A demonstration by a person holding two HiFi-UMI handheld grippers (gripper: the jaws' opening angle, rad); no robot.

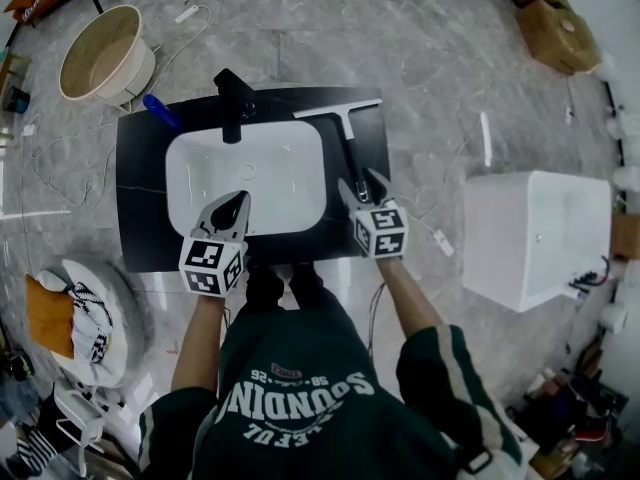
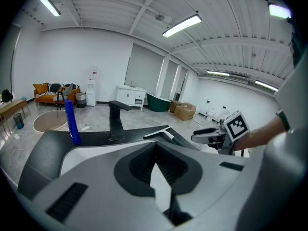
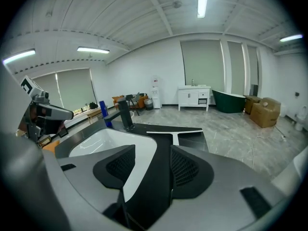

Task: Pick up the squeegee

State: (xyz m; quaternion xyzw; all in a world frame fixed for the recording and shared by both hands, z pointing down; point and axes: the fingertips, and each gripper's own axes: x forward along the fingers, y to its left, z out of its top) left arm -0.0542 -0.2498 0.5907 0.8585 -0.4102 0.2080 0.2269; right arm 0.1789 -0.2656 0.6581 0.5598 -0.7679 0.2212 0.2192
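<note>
We see one carrier: a black countertop (image 1: 140, 188) with a white basin (image 1: 290, 203) sunk into its middle. A black faucet (image 1: 232, 103) stands on the back strip, centred behind the basin. A blue bottle (image 1: 160, 111) stands upright at the back left corner, near the faucet but apart from it. The squeegee (image 1: 345, 128) lies flat on the right strip beside the basin, with its blade crosswise at the back and its handle pointing to the near edge.

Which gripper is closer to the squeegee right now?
Right. The right gripper is at the handle end of the squeegee, jaws open; the left gripper is over the white basin, off to its left.
</note>
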